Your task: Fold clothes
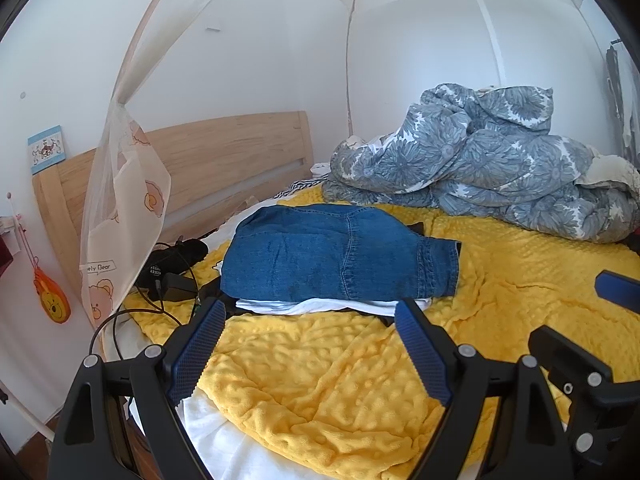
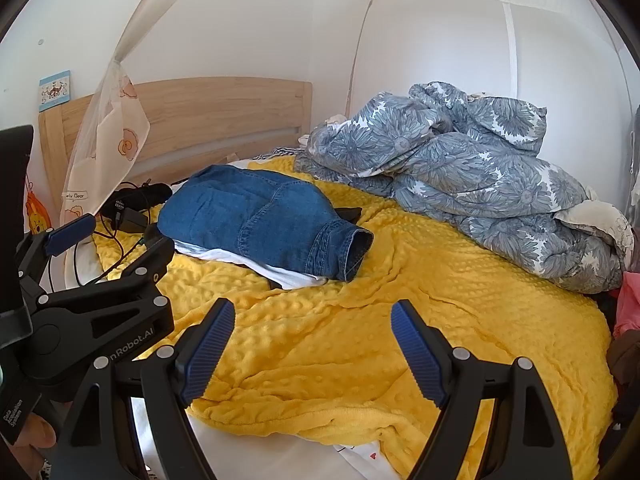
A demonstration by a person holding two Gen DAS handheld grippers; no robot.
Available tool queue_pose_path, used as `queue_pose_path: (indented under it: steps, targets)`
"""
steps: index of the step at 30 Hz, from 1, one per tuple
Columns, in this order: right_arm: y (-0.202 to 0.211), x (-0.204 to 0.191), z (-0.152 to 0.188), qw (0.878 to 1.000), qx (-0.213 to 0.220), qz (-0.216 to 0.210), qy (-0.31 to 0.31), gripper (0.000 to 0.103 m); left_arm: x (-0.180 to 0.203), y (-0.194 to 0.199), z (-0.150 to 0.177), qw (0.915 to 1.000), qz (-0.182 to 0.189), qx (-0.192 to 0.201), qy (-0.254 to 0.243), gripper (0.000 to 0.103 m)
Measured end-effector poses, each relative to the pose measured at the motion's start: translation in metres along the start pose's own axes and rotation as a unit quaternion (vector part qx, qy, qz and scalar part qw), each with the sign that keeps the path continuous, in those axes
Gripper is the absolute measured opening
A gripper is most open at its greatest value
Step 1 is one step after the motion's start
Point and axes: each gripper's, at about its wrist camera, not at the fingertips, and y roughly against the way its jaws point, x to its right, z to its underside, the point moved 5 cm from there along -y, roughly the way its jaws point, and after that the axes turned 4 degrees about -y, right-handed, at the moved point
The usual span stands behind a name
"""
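Left gripper [image 1: 310,320]: fingers spread, empty. Right gripper [image 2: 313,322]: fingers spread, empty. Folded denim garment [image 1: 340,254], at 12 o'clock just beyond left fingertips, atop white folded clothes [image 1: 336,306] on yellow blanket [image 1: 320,380]. Right view only: pink cloth [image 2: 628,304] at 3 o'clock.

Soft, even daylight fills both wrist views, and we see it glow brightest through the translucent white mosquito-net canopy [image 1: 460,40] at upper right, probably from a window behind it. Shadows are faint: a thin dark line under the folded blue denim garment [image 2: 260,220] on the bumpy yellow fleece blanket [image 1: 320,380]. Fisheye distortion bows the pale wooden headboard [image 2: 200,120] and blackens the corners. The black gripper frames in the foreground look slightly soft.
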Motion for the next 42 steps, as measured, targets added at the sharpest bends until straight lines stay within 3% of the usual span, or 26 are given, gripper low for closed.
queue_pose_path:
  steps: [25,34,38,42]
  targets:
    - [0.017,0.015,0.0,1.0,0.008,0.011,-0.01,0.083,0.007,0.012,-0.007,0.9998,-0.002,0.018,0.009,0.089]
    - [0.025,0.026,0.003,1.0,0.01,0.019,-0.013,0.083,0.014,0.018,-0.009,0.9991,-0.037,0.021,0.0,0.09]
    - [0.03,0.038,0.004,0.999,0.011,0.039,-0.014,0.083,0.025,0.03,-0.013,0.9987,-0.025,0.043,-0.002,0.09]
    - [0.039,0.06,0.005,0.997,0.021,0.075,-0.025,0.083,0.045,0.041,-0.02,0.9985,0.012,0.053,0.004,0.091]
